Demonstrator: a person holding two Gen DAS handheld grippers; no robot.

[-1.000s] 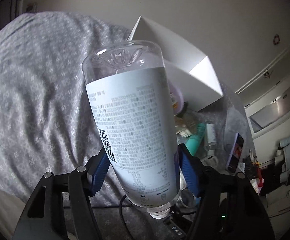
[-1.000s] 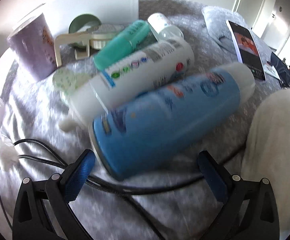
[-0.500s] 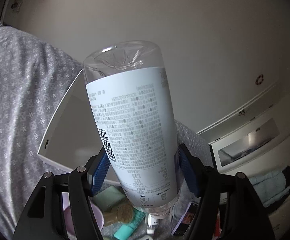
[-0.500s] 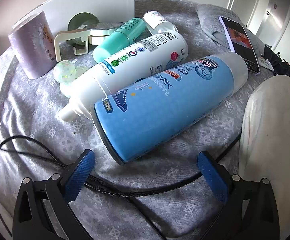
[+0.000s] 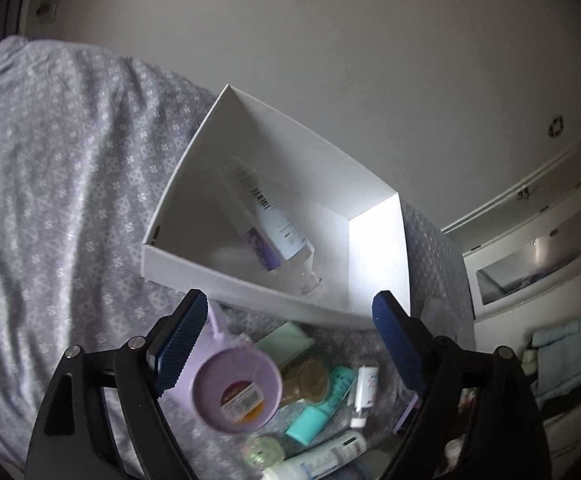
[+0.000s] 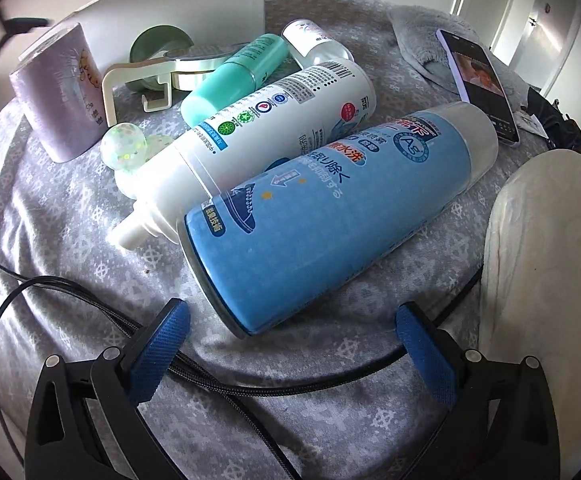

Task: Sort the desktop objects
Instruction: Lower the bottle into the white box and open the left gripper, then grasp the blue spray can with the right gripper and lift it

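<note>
Your left gripper (image 5: 288,332) is released, its blue pads spread wide with nothing between them, poised above the near wall of the white box (image 5: 246,280). Inside that box, at about 12 o'clock from the gripper, the clear bottle (image 5: 272,220) lies tilted, neck toward the near right corner, label and barcode up; it looks blurred. At 6 o'clock, below the box on the grey patterned cloth (image 5: 62,184), stands the lilac cup (image 5: 236,394), with a teal tube (image 5: 320,408) at its 3 o'clock. Your right gripper (image 6: 292,330) is likewise released, jaws wide, resting low over a black cable (image 6: 226,386). The blue spray can (image 6: 330,216) lies on its side at 12 o'clock, its base just beyond the pads and not touched by them. The white spray can (image 6: 266,124) lies against it at 11 o'clock. A phone (image 6: 476,80) lies at 1 o'clock, well apart.
</note>
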